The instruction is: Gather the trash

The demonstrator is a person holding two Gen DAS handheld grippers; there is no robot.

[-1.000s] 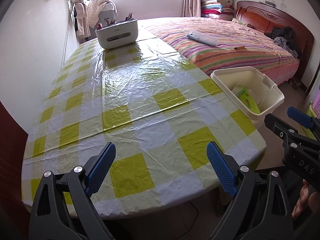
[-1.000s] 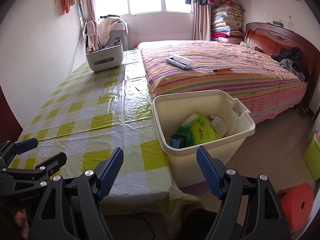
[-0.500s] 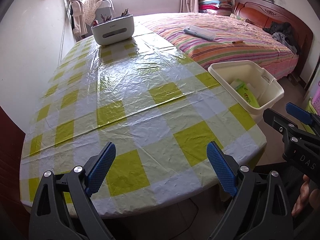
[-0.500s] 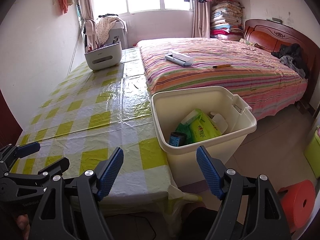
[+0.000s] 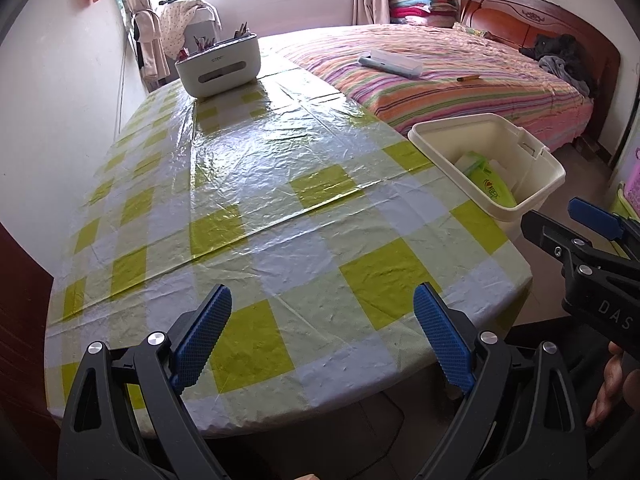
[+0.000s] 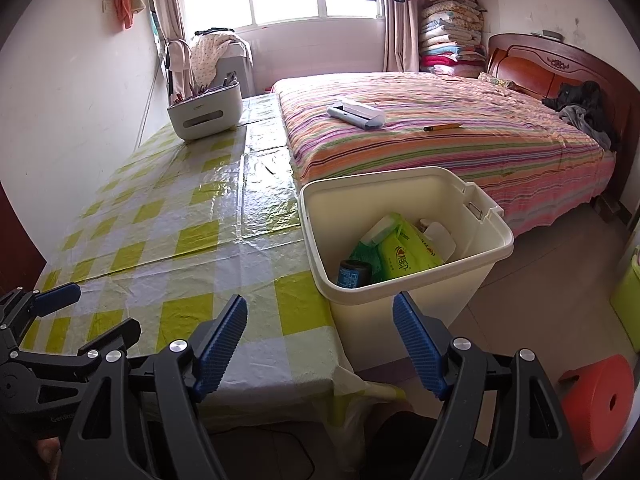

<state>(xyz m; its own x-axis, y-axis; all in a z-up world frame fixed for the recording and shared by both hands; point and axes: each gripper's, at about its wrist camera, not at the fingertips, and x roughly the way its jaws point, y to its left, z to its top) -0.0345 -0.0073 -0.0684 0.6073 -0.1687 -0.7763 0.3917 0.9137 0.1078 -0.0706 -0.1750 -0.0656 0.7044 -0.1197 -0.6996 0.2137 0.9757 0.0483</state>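
Now both my grippers, left [image 5: 322,334] and right [image 6: 320,342], gape wide, holding nothing.
Risk: cream plastic trash bin [image 6: 416,294] just ahead of right gripper; a careless bump could tip it.

cream bin [image 6: 404,280] | upright beside table | holds green packets [image 6: 404,254] (perhaps wipes)

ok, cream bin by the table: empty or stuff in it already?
Not empty. The cream bin holds green packets, a dark can and a white bottle; well short of full.
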